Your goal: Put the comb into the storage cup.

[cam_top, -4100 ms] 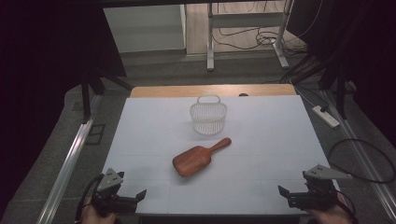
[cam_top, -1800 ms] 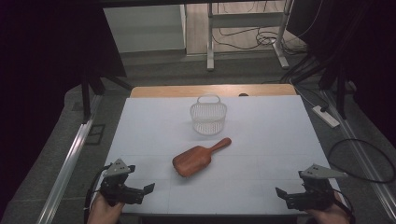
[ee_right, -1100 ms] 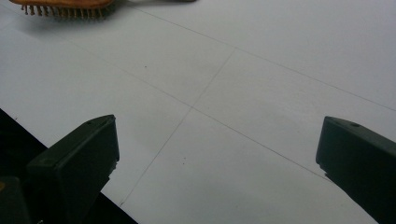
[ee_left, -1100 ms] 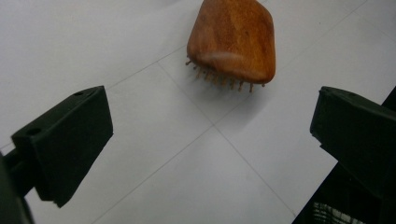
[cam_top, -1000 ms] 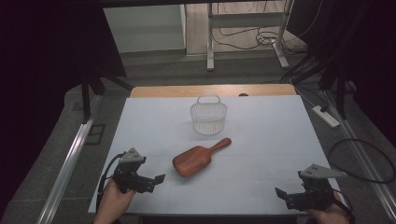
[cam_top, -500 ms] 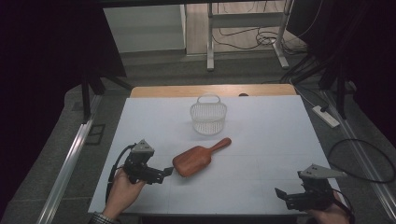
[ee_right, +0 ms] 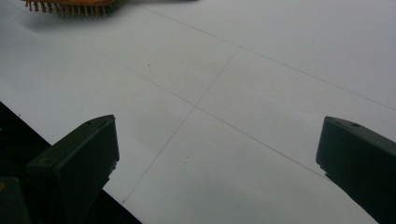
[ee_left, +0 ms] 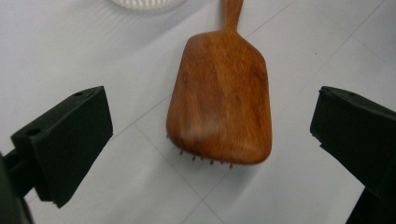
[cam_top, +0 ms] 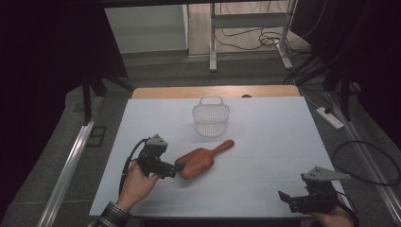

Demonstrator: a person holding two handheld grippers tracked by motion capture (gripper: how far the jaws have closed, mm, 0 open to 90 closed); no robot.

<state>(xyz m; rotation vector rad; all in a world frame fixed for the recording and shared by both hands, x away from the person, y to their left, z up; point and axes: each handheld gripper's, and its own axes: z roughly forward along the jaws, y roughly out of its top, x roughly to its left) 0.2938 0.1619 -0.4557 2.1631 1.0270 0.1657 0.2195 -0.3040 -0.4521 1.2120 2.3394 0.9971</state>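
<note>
The left hand-held gripper (cam_top: 178, 169) had been brought up from the near edge to the wooden hairbrush (cam_top: 201, 160), which lay bristles-down mid-worktop (cam_top: 265, 142), at 6 o'clock from the basket (cam_top: 211, 116). Its jaws were spread wide, apparently not yet touching; a grasp was judged imminent.

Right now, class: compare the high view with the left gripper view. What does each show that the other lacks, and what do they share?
High view alone: the whole white table, the complete white basket standing beyond the brush, the right gripper near the table's front right corner, and the person's hand on the left gripper.

Left gripper view alone: the short bristles under the wooden hairbrush, and the wide gap between the open jaws either side of its head.

Both: the hairbrush lying back up, handle pointing towards the basket.
</note>
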